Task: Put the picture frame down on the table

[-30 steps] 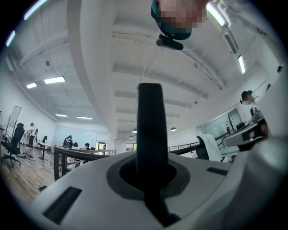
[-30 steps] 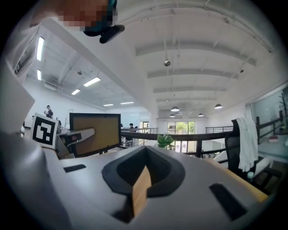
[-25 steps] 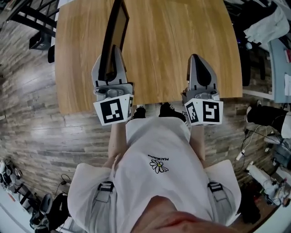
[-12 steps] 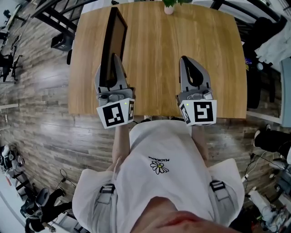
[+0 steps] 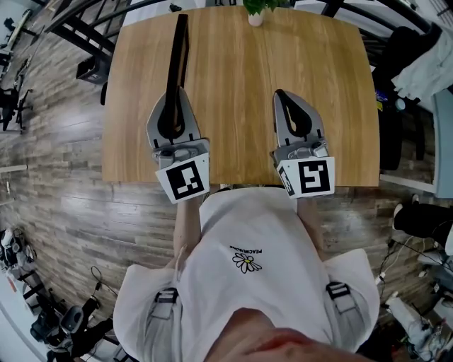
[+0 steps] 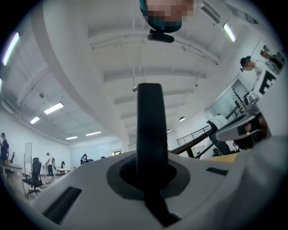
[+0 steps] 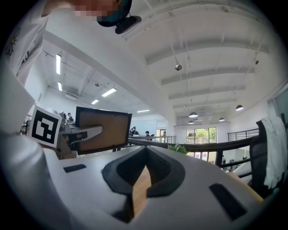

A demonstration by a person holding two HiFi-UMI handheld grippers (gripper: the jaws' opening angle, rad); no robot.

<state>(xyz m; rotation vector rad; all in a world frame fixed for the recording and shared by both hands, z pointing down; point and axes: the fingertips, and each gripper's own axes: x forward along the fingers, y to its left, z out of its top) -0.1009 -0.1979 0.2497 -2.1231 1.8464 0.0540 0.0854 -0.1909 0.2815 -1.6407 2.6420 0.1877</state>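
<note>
Compared with half a second earlier, the black-rimmed picture frame with a brown face no longer shows that face to the head view; it now appears edge-on, as a narrow dark strip. The rectangular light-wood table fills the upper half of that view. Over its left part the frame stands upright on its long edge and runs from the left gripper toward the far-left corner. Whether its lower edge touches the wood cannot be told.

The left gripper, grey with a marker cube at its rear, lies near the front edge. Its jaws are clenched on the near end of the frame, which rises as a dark bar between them in the left gripper view. The right gripper, near the front edge and well apart from the left, has its jaws pressed together on nothing. From its view the frame's brown face is visible.

A small white pot of green leaves stands at the middle of the far edge.
</note>
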